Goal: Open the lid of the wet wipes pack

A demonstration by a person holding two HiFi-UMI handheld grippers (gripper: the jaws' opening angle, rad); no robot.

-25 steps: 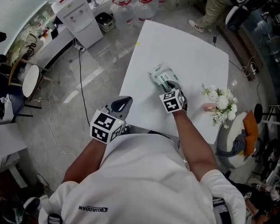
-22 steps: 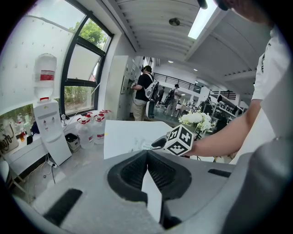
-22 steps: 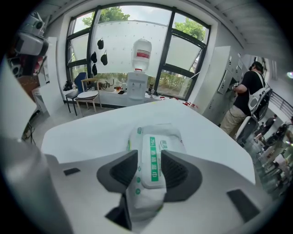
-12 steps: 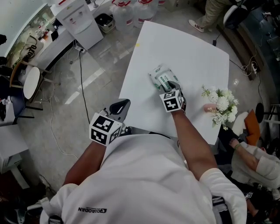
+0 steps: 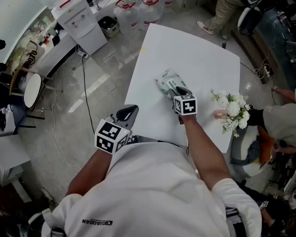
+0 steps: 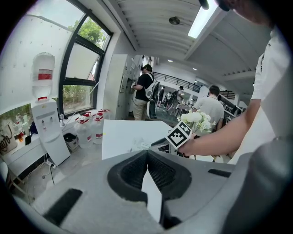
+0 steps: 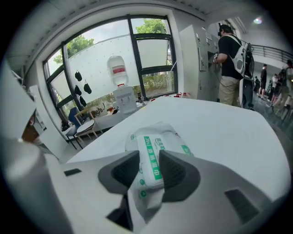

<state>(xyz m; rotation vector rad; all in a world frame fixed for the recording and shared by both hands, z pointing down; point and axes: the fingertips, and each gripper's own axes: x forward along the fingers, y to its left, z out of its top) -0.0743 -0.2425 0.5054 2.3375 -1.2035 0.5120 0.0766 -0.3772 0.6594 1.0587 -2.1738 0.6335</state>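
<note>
Right fingers (image 7: pixel 135 161) are clamped on the lid (image 7: pixel 150 145) of the wet wipes pack (image 7: pixel 160 135), one pad on each long side of that white strip with the green print. They've just been closing in on it. The right gripper (image 5: pixel 176 90) angles down onto the near end of the pack (image 5: pixel 166 79), marker cube facing up at the camera.

The pack lies flat on the white bench (image 5: pixel 199 51), roughly mid-bench, a bit toward the near side.

Left fingers (image 6: pixel 137 167) are clenched tip to tip with nothing between them. The left gripper (image 5: pixel 134 108) hangs at the near left edge of the bench, well apart from the pack, and points across toward the other arm.

Further out there's a bunch of white flowers (image 5: pixel 233 109) at the right edge of the bench, with someone's hand right at it. A water dispenser (image 5: pixel 83 21) and some big water jugs (image 5: pixel 138 11) sit on the floor past the far left corner.
</note>
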